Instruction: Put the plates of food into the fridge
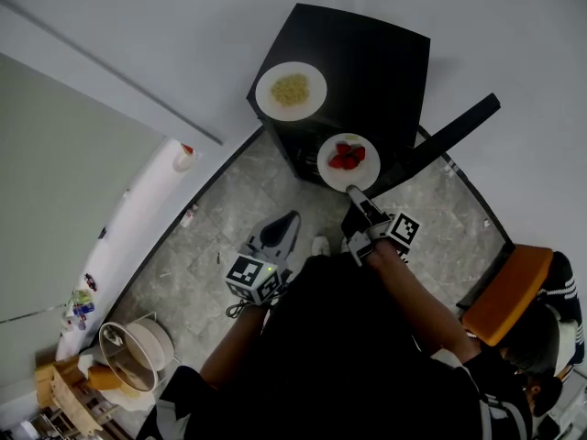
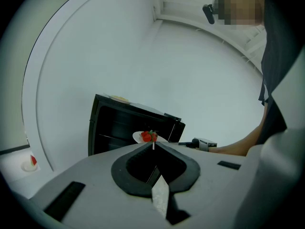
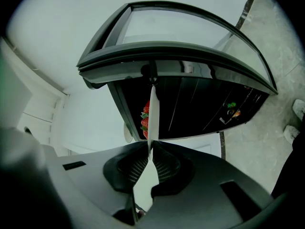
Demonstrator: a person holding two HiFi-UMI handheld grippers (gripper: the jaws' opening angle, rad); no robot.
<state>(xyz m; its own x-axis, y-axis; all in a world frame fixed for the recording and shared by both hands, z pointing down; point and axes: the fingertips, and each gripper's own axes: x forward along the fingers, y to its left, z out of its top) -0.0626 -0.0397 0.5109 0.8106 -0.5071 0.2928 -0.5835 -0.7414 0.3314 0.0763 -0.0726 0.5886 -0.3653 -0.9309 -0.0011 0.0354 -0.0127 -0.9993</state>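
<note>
You held the plate of strawberries (image 1: 332,178) at the open front of the black fridge (image 1: 376,71), with your right gripper (image 1: 353,193) clamping its jaws on the plate's near rim, which ran edge-on between them in the right gripper view. The fridge door (image 1: 449,140) stood swung wide to the fridge's right, and the dark interior lay open behind the plate. Your left gripper (image 1: 286,222) hung low in front of the fridge, well apart from it, its jaws closed together on nothing. A second plate (image 1: 266,94), carrying yellow food, sat on top of the fridge toward its left side. The step in hand appeared to be carrying the first plate in; neither plate was yet inside. The next move likely called for keeping the plate level, easing it forward onto a shelf inside the fridge, and letting go only once it rested flat.
</note>
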